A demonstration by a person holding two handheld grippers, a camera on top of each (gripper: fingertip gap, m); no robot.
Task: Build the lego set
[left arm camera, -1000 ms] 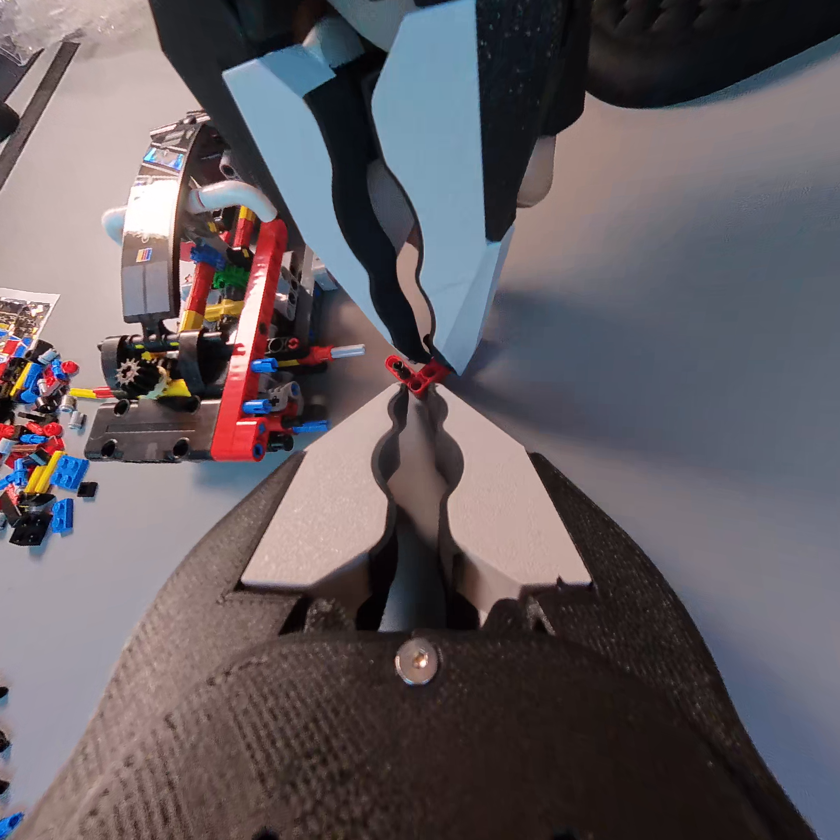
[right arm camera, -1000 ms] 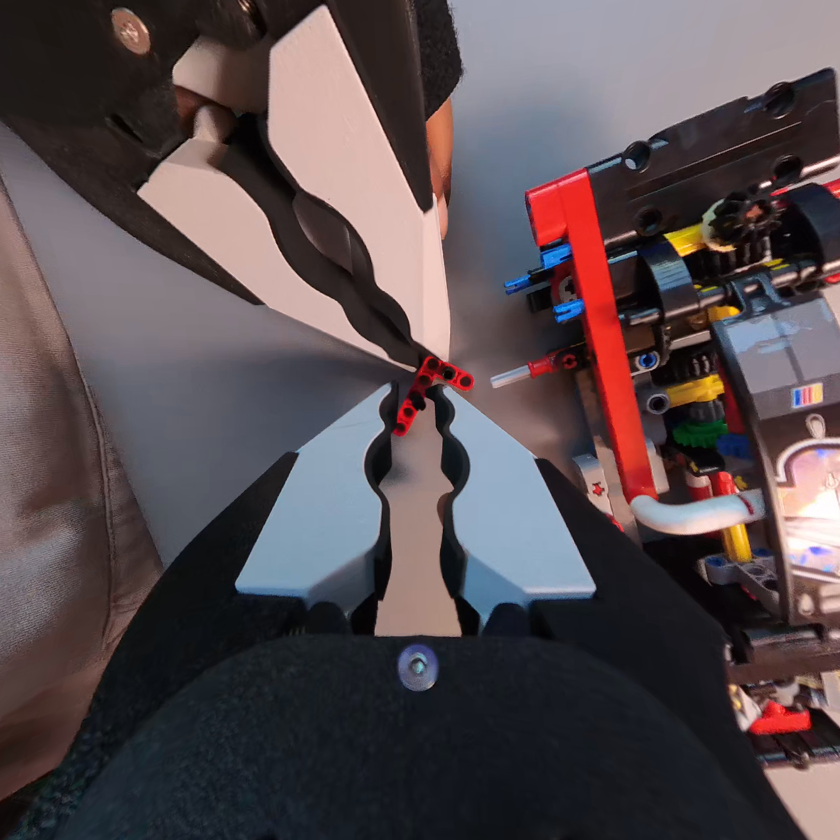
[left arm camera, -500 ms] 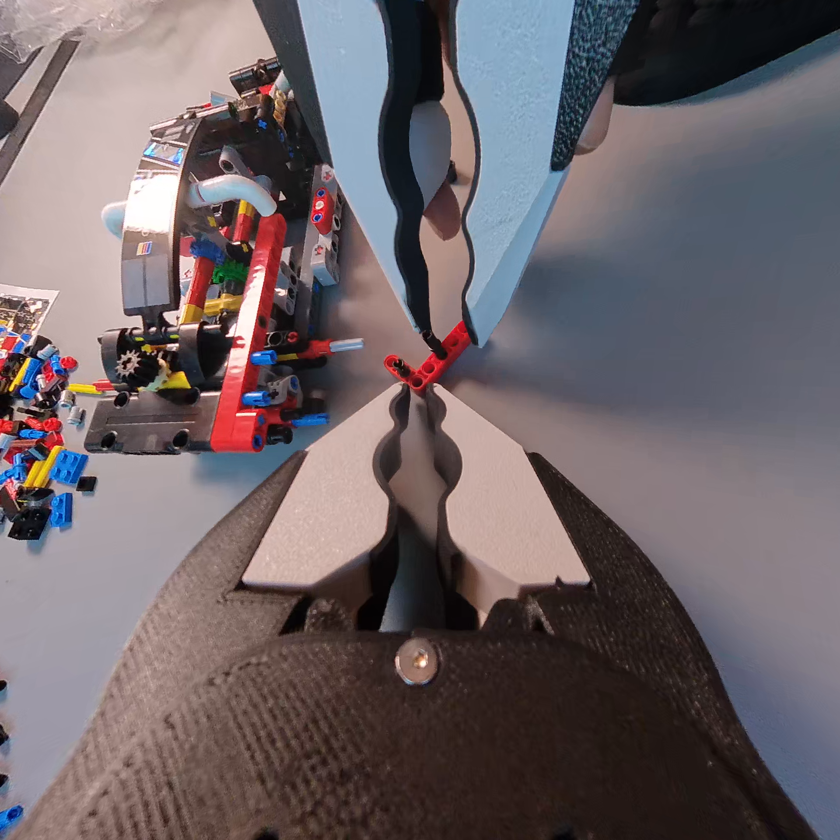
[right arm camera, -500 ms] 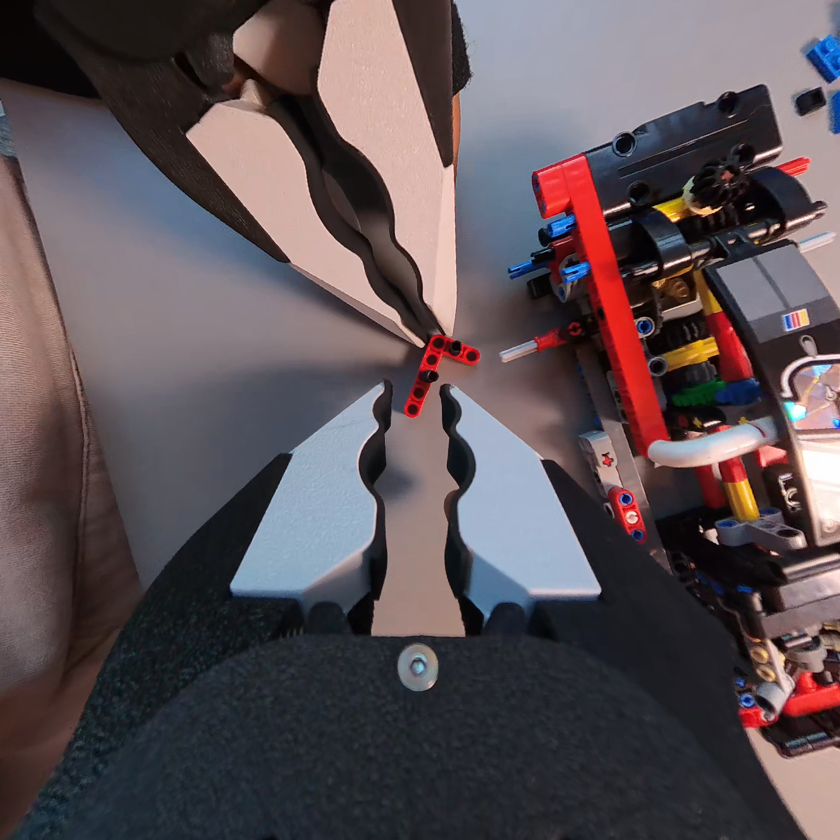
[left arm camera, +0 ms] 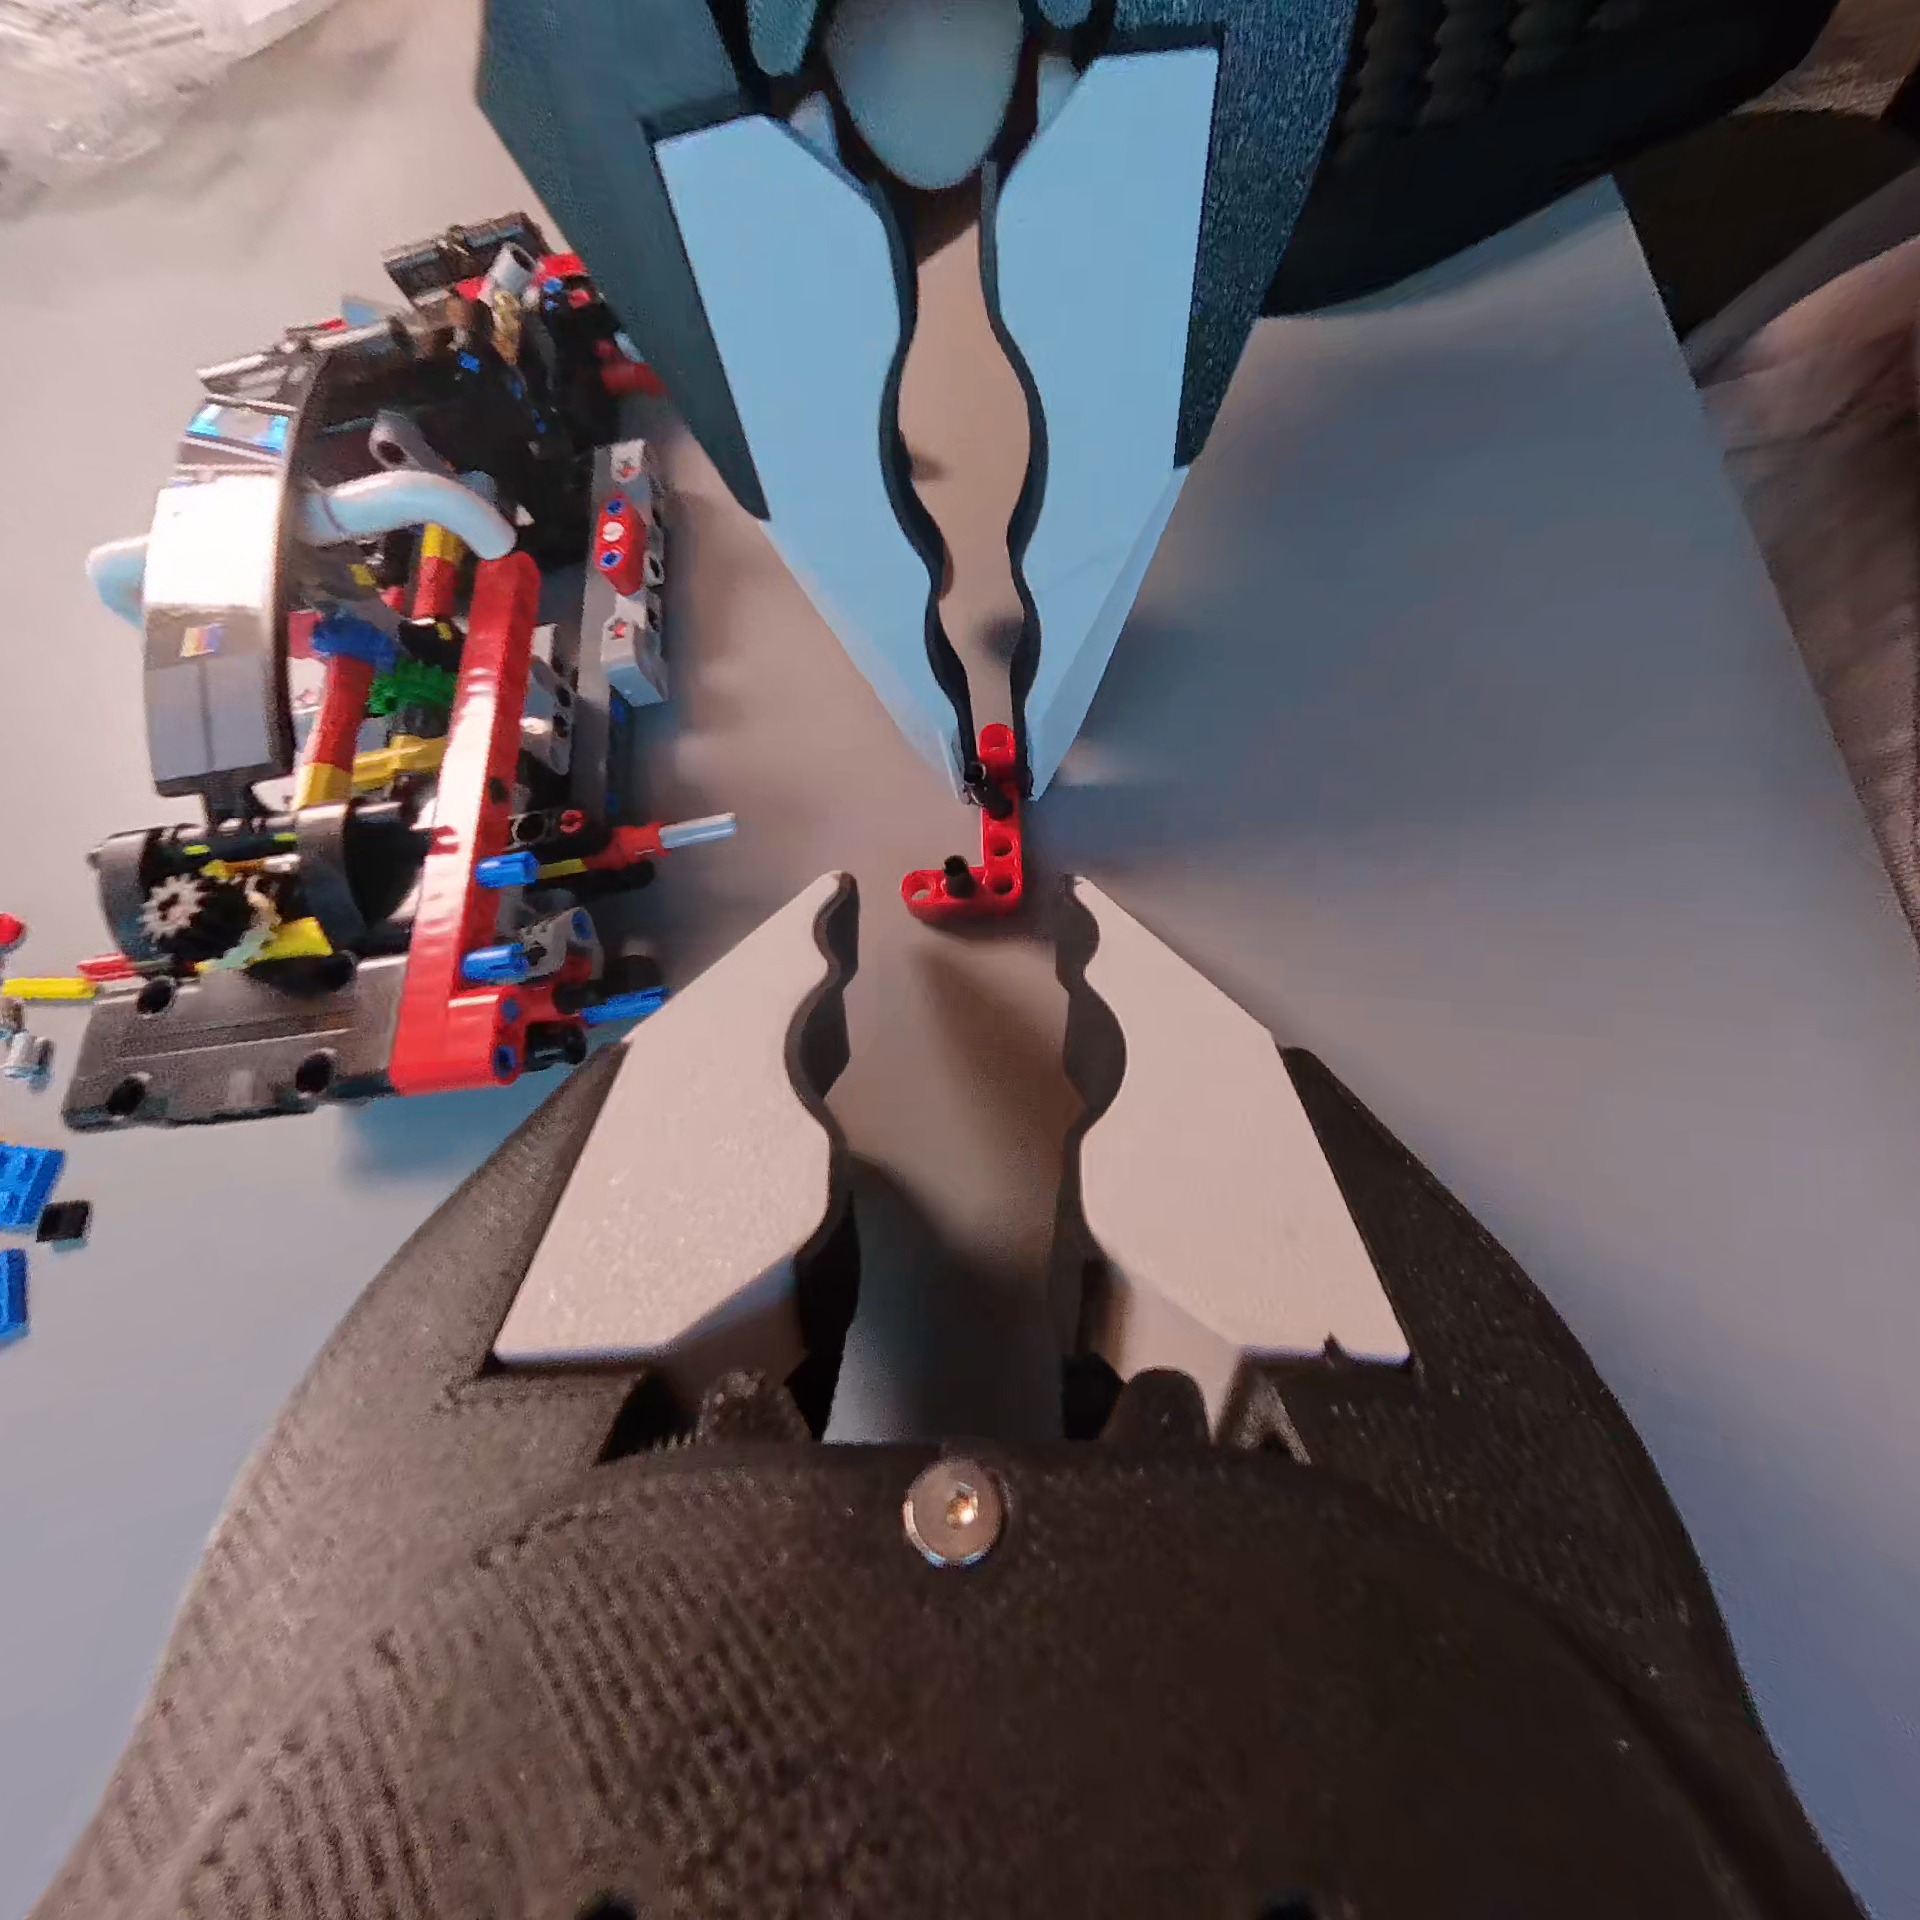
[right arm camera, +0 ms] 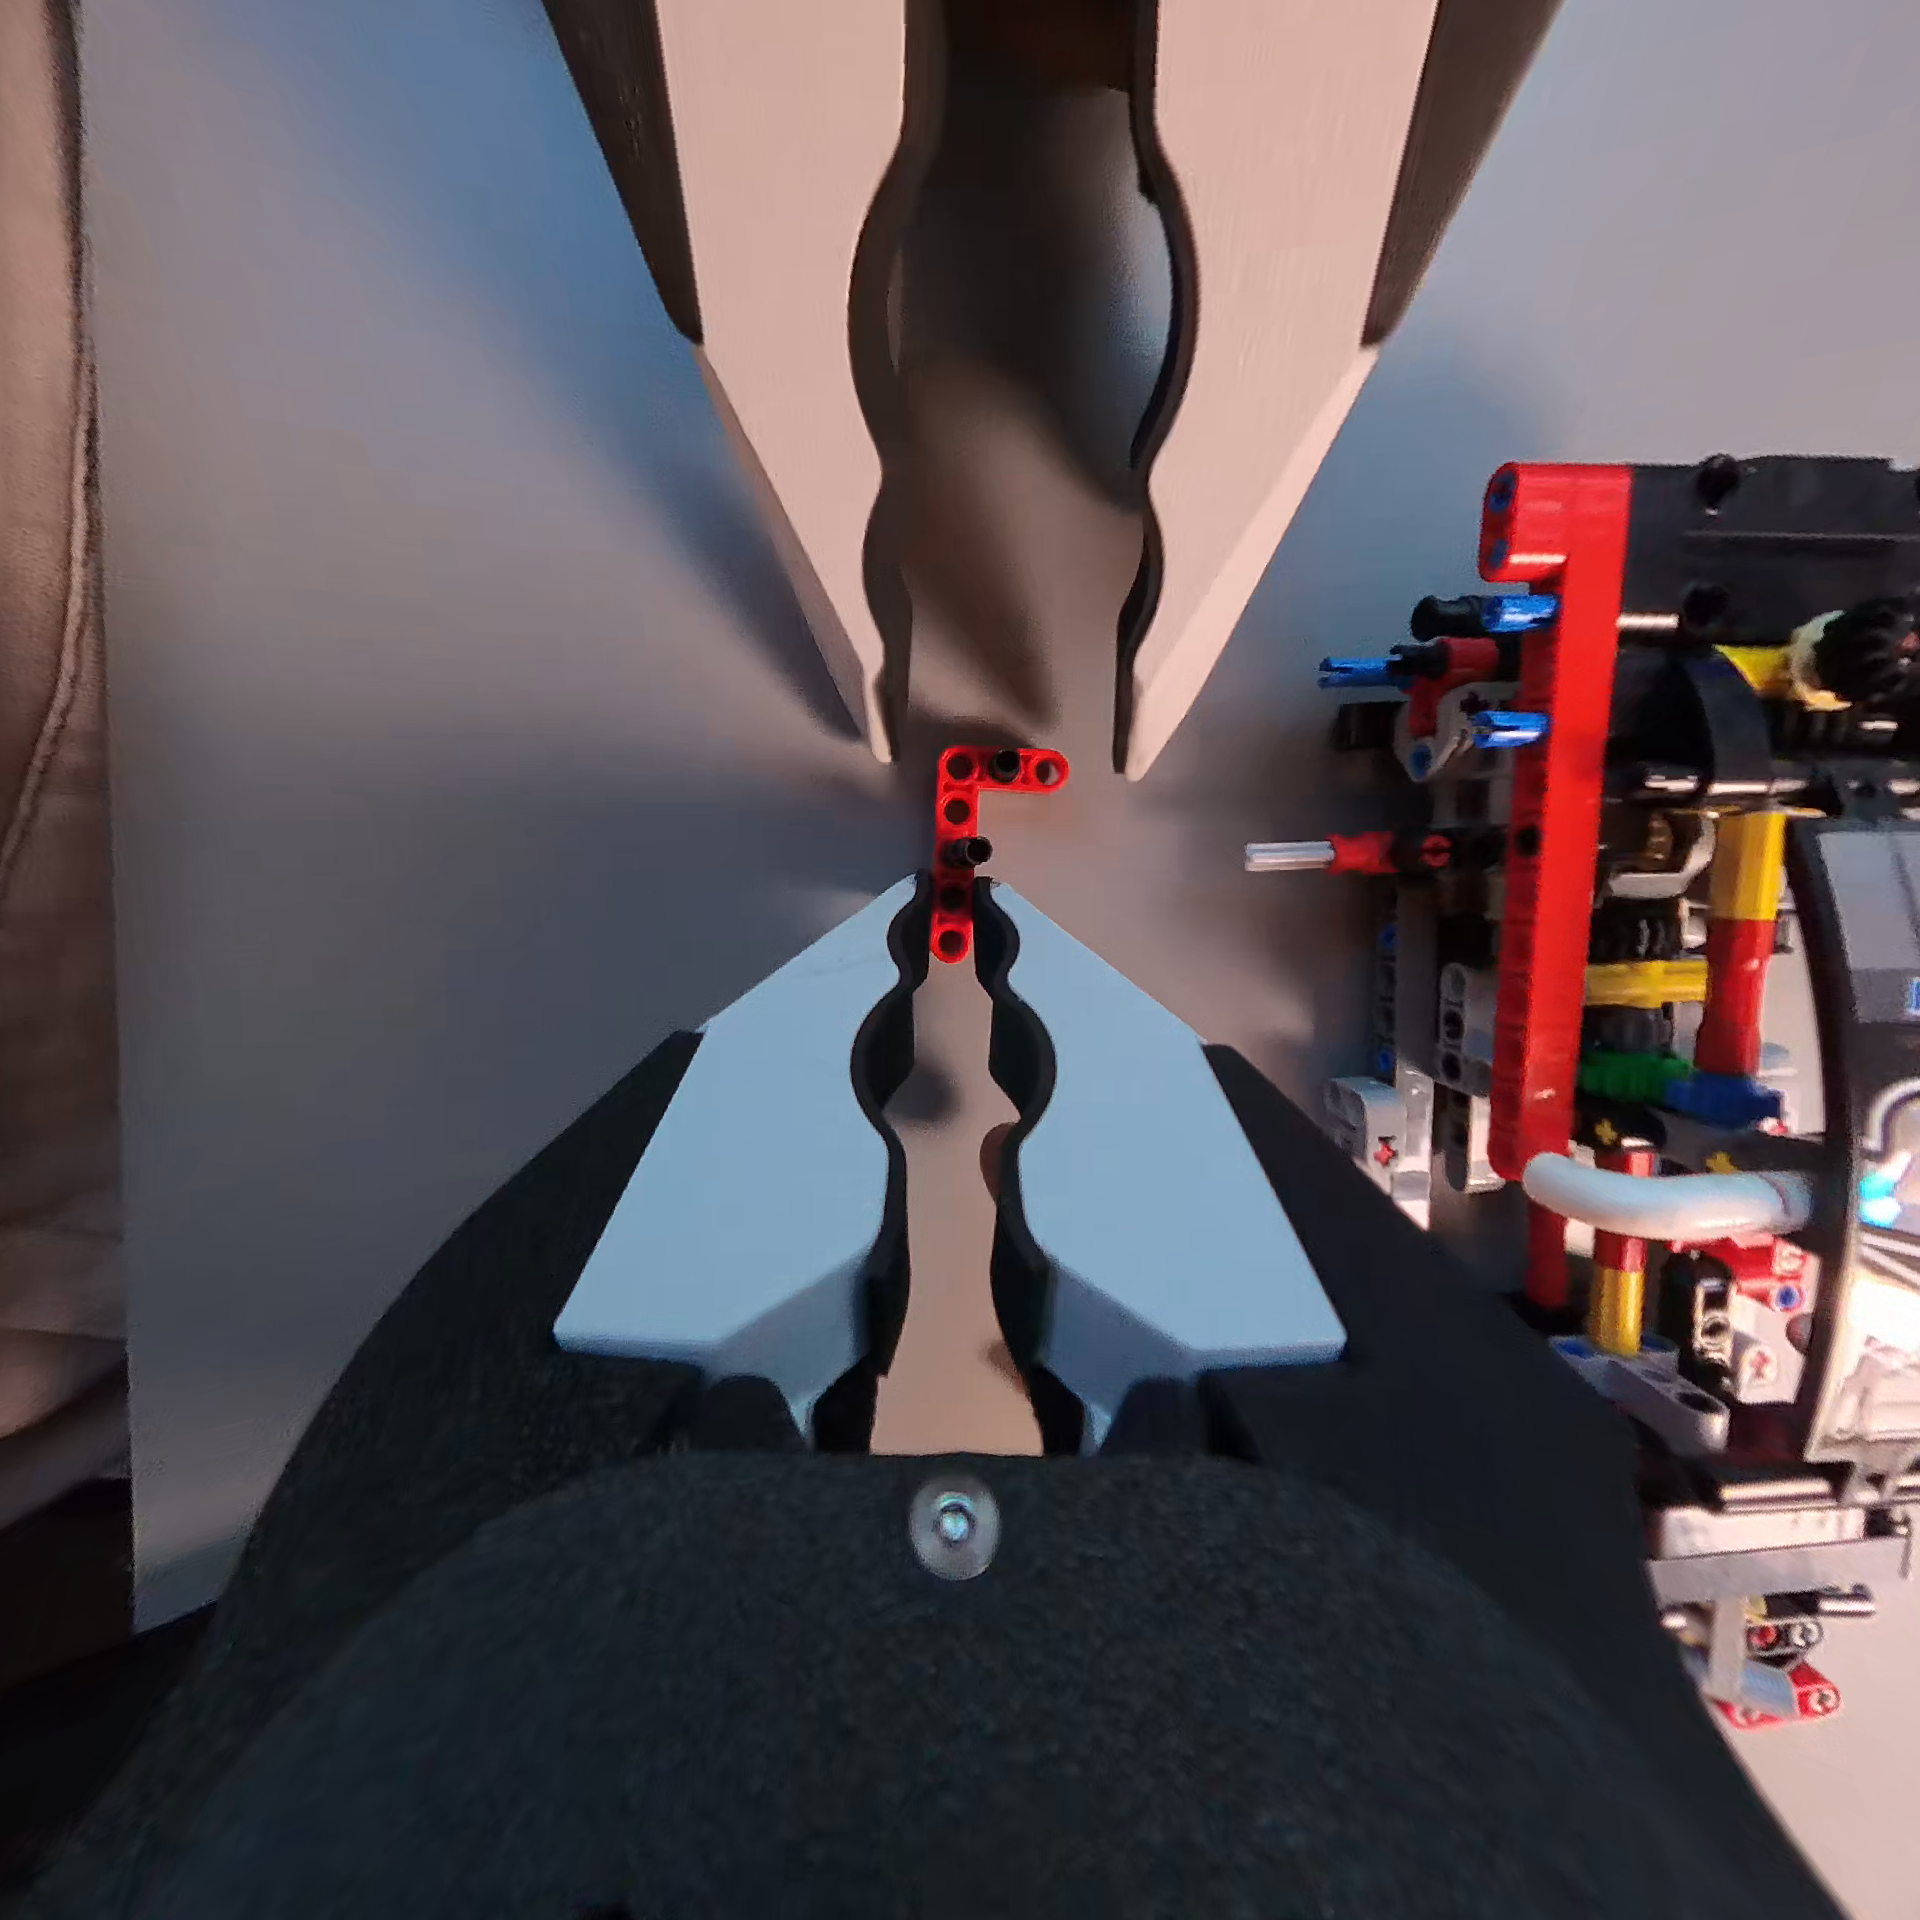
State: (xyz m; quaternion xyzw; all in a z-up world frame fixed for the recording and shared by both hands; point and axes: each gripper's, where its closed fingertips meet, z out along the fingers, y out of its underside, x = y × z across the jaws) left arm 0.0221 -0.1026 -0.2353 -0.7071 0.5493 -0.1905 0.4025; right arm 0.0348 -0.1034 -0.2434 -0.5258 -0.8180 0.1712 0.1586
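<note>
Grey surface [left arm camera: 1455,831] carries the half-built model [left arm camera: 395,748] at nine o'clock; my left claw [left arm camera: 961,899] has just let go and gapes, so my right claw [right arm camera: 951,904] alone pinches the red L-beam [right arm camera: 956,821], ready for fitting

We see a smooth, pale grey bench [left arm camera: 1455,790] filling both views, matte and evenly lit, with soft shadows pooling at its middle. At the far left corner of the left wrist view lies crinkled clear plastic [left arm camera: 114,94]. Brownish-grey fabric [right arm camera: 47,727] borders the bench's edge in the right wrist view.
</note>
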